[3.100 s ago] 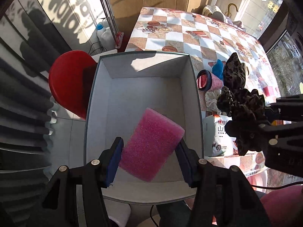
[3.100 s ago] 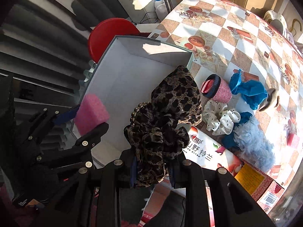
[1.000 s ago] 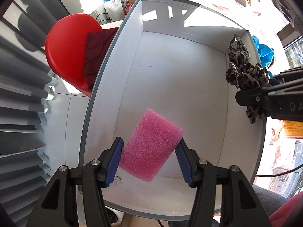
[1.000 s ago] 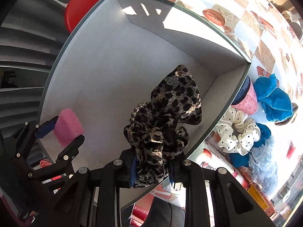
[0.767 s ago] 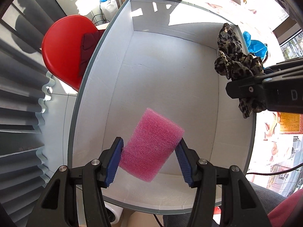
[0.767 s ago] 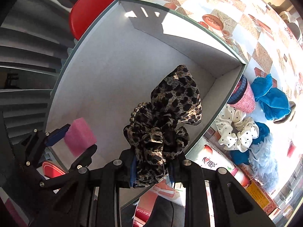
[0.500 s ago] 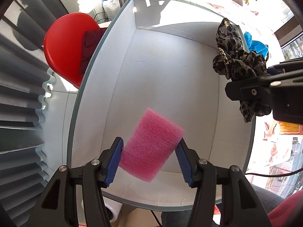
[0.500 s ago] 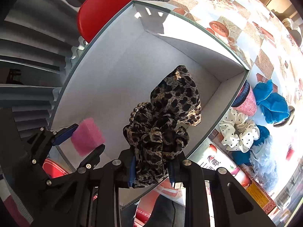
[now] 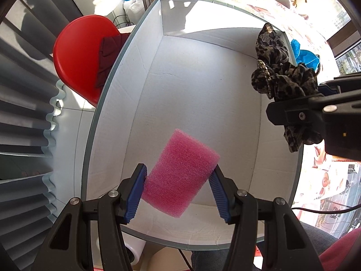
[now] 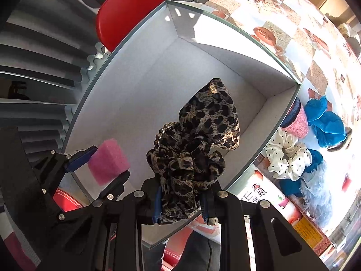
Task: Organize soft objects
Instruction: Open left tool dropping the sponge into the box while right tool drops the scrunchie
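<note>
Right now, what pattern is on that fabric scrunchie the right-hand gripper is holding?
Leopard print, tan with dark spots; the scrunchie shows best in the right wrist view.

Each black hand-held gripper [image 9: 179, 190] has ribbed blue pads [image 9: 137, 193] and silver screws [image 9: 112, 193].

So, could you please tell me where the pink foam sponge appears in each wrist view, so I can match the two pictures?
Left wrist view: the pink foam sponge sits low in the centre, clamped in the left gripper.
Right wrist view: it is small at lower left, in that same gripper.
Shared landmark: the white box, whose floor lies behind the sponge in both views.
</note>
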Available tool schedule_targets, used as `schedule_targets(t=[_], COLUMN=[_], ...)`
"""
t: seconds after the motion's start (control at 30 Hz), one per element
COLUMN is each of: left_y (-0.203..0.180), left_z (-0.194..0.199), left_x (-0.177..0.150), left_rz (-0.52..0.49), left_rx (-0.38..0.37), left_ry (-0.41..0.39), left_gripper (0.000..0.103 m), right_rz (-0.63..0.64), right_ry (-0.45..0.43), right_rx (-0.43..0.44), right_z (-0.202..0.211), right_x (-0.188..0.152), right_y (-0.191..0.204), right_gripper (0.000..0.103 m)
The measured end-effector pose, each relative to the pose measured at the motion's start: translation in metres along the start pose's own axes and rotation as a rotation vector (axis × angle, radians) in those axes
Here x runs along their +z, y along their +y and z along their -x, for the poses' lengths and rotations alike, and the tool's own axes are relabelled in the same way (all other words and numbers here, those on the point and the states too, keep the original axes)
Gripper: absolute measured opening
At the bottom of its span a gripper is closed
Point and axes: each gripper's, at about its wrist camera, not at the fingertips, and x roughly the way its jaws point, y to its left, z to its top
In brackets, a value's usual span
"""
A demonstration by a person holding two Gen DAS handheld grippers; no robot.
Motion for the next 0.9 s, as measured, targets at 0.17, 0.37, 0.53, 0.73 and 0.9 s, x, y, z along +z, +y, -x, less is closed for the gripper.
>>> schedule_targets(t=[0.17, 0.37, 0.53, 0.73, 0.9], left_y=[-0.003, -0.001, 0.000, 0.005, 0.008], left_z=[0.001, -0.001, -0.002, 0.003, 0.009], left_x=[-0.001, 0.000, 0.000, 0.000, 0.003], left_rz=[0.004, 0.009, 0.027, 0.076, 0.098], left_rx=[0.003, 0.003, -0.002, -0.055, -0.071], left_ry=[0.004, 0.010, 0.011, -0.007, -0.051], left_gripper=[0.061, 0.061, 0.077, 0.099, 0.103], right_rz=[-0.004, -0.005, -0.008, -0.027, -0.041], right_ry=[-0.001, -0.003, -0.005, -0.037, -0.065], right_rx=[0.000, 0.001, 0.012, 0.019, -0.001], right_z=[-0.002, 0.000, 0.001, 0.010, 0.019], right_x=[-0.001, -0.001, -0.003, -0.004, -0.004], right_y=[0.003, 0.005, 0.005, 0.004, 0.000], right_gripper=[0.027, 0.027, 0.035, 0.084, 0.102])
